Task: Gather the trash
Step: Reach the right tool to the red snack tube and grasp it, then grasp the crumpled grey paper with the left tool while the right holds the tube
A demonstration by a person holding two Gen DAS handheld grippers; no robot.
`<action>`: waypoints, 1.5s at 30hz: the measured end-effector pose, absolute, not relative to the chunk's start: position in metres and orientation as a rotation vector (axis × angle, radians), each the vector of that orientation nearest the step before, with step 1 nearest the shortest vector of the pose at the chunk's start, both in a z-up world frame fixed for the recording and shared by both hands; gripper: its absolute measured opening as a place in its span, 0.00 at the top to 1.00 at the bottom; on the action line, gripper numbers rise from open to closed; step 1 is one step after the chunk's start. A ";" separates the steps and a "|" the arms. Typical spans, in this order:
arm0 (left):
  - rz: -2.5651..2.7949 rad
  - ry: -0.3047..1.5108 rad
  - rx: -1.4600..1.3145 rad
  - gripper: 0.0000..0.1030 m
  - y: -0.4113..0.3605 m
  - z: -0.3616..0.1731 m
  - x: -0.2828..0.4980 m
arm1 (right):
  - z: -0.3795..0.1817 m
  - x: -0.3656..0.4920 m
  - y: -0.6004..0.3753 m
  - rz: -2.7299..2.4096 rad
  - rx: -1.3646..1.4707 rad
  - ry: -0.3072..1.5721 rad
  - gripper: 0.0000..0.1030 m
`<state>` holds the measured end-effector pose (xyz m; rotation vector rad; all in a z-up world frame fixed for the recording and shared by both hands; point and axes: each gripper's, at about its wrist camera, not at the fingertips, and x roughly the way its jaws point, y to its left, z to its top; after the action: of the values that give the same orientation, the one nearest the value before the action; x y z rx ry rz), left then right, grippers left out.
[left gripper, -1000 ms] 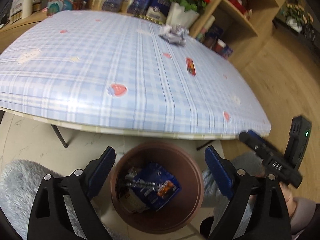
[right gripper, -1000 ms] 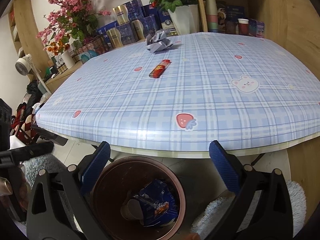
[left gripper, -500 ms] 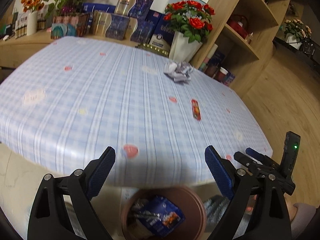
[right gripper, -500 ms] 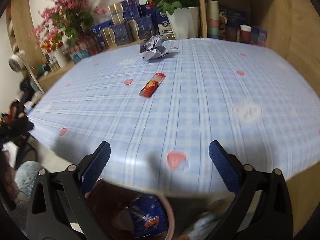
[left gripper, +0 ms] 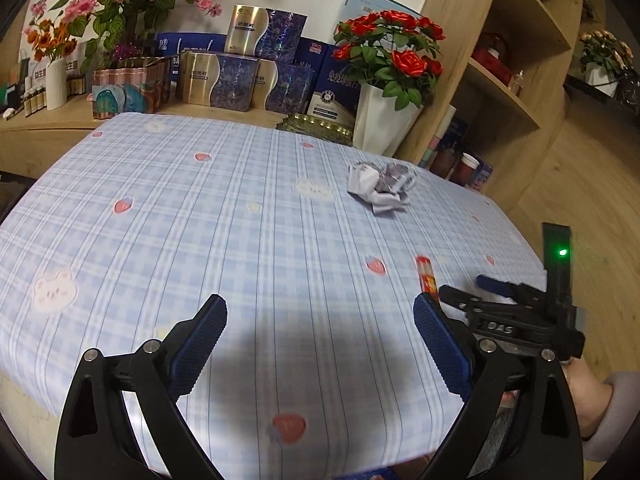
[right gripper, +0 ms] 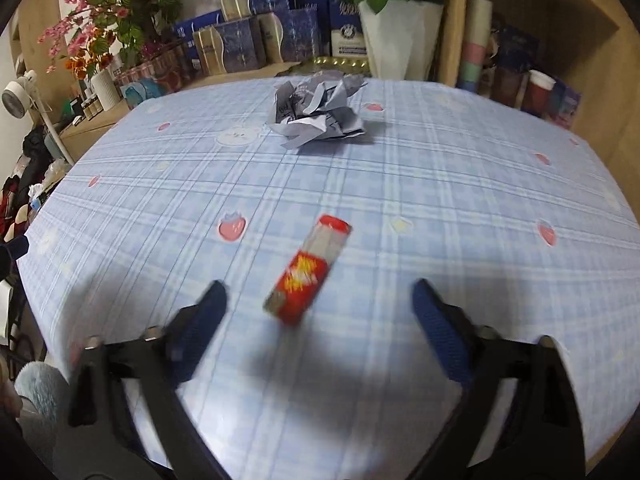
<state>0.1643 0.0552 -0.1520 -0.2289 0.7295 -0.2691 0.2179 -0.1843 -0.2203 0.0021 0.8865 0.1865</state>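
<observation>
- Tabletop (right gripper: 440,184) – blue plaid cloth printed with strawberries and bears, seen from both wrist views
- Red snack wrapper (right gripper: 308,276) – flat on the cloth, lying diagonally, just ahead of the right tongs (right gripper: 320,304) and roughly between the lines of the two blue pads; touching neither pad
- Right tongs: jaws wide apart and closing, nothing yet pressed between them, left finger blurred
- Same wrapper (left gripper: 427,278) in the left view, beside the right finger of the left tongs (left gripper: 320,320)
- Left tongs: jaws spread wide over bare cloth, nothing between them
- Crumpled paper ball (right gripper: 320,110) – grey-white, further back on the cloth, near the far edge, well apart from both tongs
- White vase of red roses (left gripper: 386,124) behind the paper ball, off the far edge
- Stacked blue and gold boxes (left gripper: 240,76) along the rear sideboard
- Wooden shelving (left gripper: 520,80) to the right
</observation>
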 end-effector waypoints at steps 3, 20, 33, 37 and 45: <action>-0.264 0.730 -0.234 0.11 0.056 -0.153 0.177 | -0.227 0.234 -0.178 0.196 0.004 0.917 0.26; -0.293 0.767 -0.215 0.11 0.027 -0.160 0.214 | -0.230 0.238 -0.191 0.257 0.059 0.912 0.74; -0.395 0.821 -0.225 0.10 -0.062 -0.145 0.298 | -0.208 0.240 -0.257 0.217 0.137 0.854 0.95; -0.374 0.830 -0.171 0.10 -0.080 -0.147 0.323 | -0.215 0.240 -0.264 0.253 0.135 0.886 0.91; -0.341 0.872 -0.179 0.10 -0.082 -0.163 0.340 | -0.235 0.257 -0.252 0.266 0.004 0.954 0.57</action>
<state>0.3400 -0.0820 -0.1627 -0.1790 0.8720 -0.3409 0.2566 -0.2518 -0.2349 0.0043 0.9541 0.2660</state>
